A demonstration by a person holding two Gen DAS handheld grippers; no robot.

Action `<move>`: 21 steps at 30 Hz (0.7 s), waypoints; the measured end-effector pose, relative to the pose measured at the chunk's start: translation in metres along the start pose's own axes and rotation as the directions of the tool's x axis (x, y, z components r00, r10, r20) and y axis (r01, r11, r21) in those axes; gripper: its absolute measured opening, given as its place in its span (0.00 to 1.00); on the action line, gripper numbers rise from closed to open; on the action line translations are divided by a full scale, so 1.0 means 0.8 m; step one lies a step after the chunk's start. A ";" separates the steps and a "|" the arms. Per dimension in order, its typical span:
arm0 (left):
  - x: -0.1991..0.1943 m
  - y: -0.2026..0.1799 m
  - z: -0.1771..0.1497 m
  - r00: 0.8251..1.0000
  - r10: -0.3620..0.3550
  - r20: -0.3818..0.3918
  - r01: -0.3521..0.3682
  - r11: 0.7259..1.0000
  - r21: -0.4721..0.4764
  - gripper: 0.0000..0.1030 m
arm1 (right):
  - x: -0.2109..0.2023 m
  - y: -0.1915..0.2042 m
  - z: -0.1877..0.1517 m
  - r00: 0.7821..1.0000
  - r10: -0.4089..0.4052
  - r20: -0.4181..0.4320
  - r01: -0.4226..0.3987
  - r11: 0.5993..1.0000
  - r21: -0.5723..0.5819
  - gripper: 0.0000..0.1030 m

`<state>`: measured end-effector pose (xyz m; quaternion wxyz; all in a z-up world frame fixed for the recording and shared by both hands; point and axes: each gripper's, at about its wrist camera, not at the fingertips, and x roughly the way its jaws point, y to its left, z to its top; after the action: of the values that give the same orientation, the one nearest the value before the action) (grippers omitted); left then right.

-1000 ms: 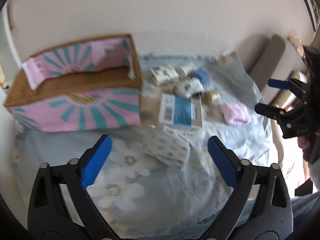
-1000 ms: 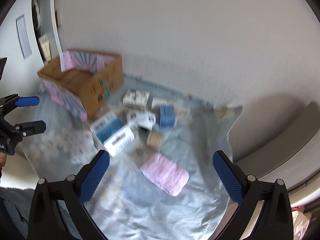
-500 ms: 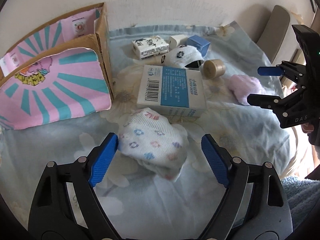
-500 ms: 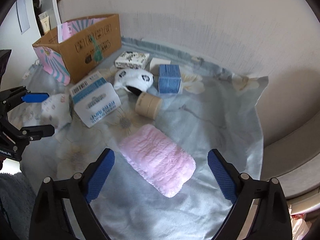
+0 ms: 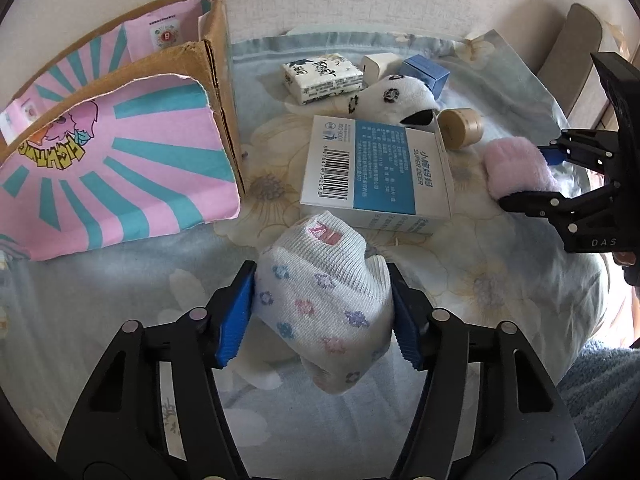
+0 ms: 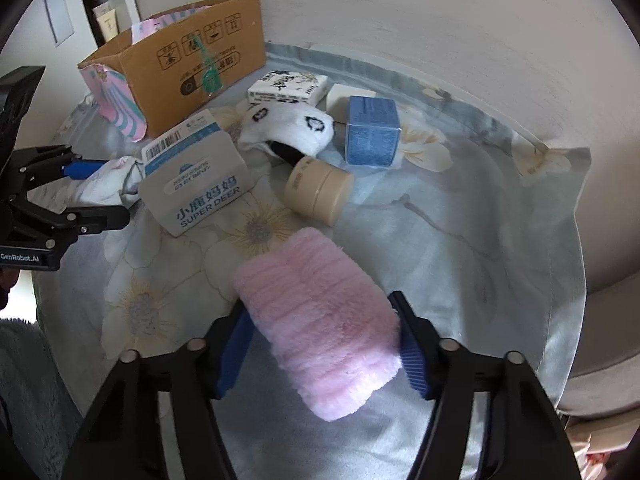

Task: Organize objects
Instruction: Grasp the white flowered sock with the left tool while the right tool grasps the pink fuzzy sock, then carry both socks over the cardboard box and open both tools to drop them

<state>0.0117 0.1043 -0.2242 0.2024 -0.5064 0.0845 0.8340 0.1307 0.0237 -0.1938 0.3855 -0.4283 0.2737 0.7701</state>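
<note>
Left tongs (image 5: 322,316) pinch the flower-dotted sock bundle (image 5: 320,312); right tongs (image 6: 322,346) pinch the pink fluffy roll (image 6: 320,332). Both lie on the floral sheet (image 6: 460,240) near the cardboard box (image 5: 120,140). Judged soft, light, compressible; mid-body grip suits.

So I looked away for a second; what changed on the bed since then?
Both grippers came down and closed: the left gripper now clamps the flower-dotted sock, the right gripper the pink fluffy roll. The carton, Super Deer box and tan jar stayed put.
</note>
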 end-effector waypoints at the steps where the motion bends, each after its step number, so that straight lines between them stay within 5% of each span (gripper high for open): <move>1: 0.001 -0.001 0.001 1.000 -0.004 0.004 0.004 1.000 0.005 0.54 | -0.001 0.000 -0.001 1.000 0.005 0.002 -0.005 1.000 -0.004 0.49; 21: -0.073 0.004 0.014 0.987 -0.118 0.110 0.123 0.991 -0.043 0.49 | -0.032 0.000 0.018 0.999 0.022 0.034 -0.024 0.998 0.056 0.44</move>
<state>0.0251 0.0906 -0.1678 0.2442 -0.4697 0.0222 0.8481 0.1326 0.0253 -0.1646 0.3930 -0.4014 0.2936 0.7734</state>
